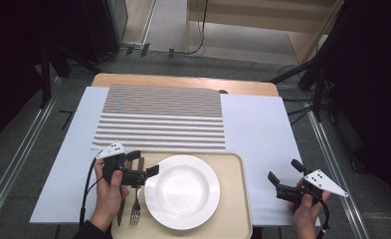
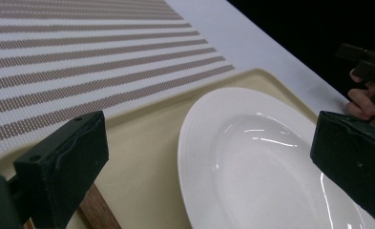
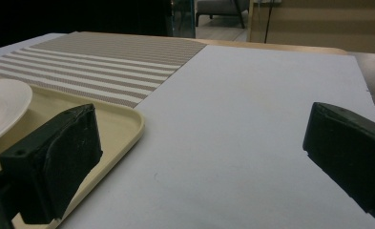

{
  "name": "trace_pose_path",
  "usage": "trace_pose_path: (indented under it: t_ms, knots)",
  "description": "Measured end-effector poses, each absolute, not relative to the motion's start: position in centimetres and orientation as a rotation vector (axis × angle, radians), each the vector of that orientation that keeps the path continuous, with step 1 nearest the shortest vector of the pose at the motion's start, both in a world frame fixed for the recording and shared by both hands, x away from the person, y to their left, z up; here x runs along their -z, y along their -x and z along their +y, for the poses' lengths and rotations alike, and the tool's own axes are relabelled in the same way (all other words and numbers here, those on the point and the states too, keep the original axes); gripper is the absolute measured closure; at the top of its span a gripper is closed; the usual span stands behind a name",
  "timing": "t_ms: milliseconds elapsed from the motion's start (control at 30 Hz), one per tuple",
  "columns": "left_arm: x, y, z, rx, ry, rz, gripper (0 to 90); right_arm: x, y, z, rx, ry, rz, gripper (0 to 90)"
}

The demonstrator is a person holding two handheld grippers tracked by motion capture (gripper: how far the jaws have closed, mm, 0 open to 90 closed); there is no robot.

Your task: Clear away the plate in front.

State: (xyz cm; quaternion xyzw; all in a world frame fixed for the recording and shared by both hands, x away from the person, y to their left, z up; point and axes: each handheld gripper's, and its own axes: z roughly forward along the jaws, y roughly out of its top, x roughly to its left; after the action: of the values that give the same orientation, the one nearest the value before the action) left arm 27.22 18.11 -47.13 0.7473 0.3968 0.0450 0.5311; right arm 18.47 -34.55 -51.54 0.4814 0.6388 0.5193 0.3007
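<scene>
plate: a white round plate (image 1: 181, 191) with a wide rim and a shallow well lies flat on a cream tray (image 1: 235, 199), filling most of the tray's left and middle.
tray: rounded corners and a raised lip; it sits at the near edge of the table, on a white sheet (image 1: 260, 129).
cutlery: the high view shows a fork (image 1: 136, 209) on the tray just left of the plate, tines toward the person, with a dark-handled piece beside it, partly under the left hand; what that piece is cannot be told.
left gripper: the left gripper (image 1: 150, 175) hovers at the plate's left rim, jaws spread wide and holding nothing. the left gripper view looks across the plate between the two black jaws, with a brown wooden handle (image 2: 97, 210) low at the left; whether a jaw touches the rim cannot be told.
right gripper: the right gripper (image 1: 285, 175) is over the white sheet, right of the tray and well apart from the plate, jaws wide and empty. the right gripper view shows bare sheet between the jaws, and the tray's corner and plate edge at left.
placemat: a striped brown and white placemat (image 1: 163, 117) lies beyond the tray.
table: a wooden table (image 1: 183, 82) shows its far edge past the sheet.
</scene>
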Motion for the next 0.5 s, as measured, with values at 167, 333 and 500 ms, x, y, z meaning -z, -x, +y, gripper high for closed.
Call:
trace_pose_path:
  t_ms: [167,333,500]
  knots:
    - [47.4,-27.1,19.5,-0.184,-1.747,0.931,0.0,51.5,-18.5,-34.5,-1.375,-1.278,1.696,0.0]
    - [47.5,-27.0,21.2,-0.25,-1.712,0.929,0.0,51.5,-18.5,-34.5,-1.373,-1.279,1.696,0.0]
    - [47.7,-27.0,22.5,-0.323,-1.703,0.937,0.0,51.6,-18.5,-34.5,-1.369,-1.279,1.696,0.0]
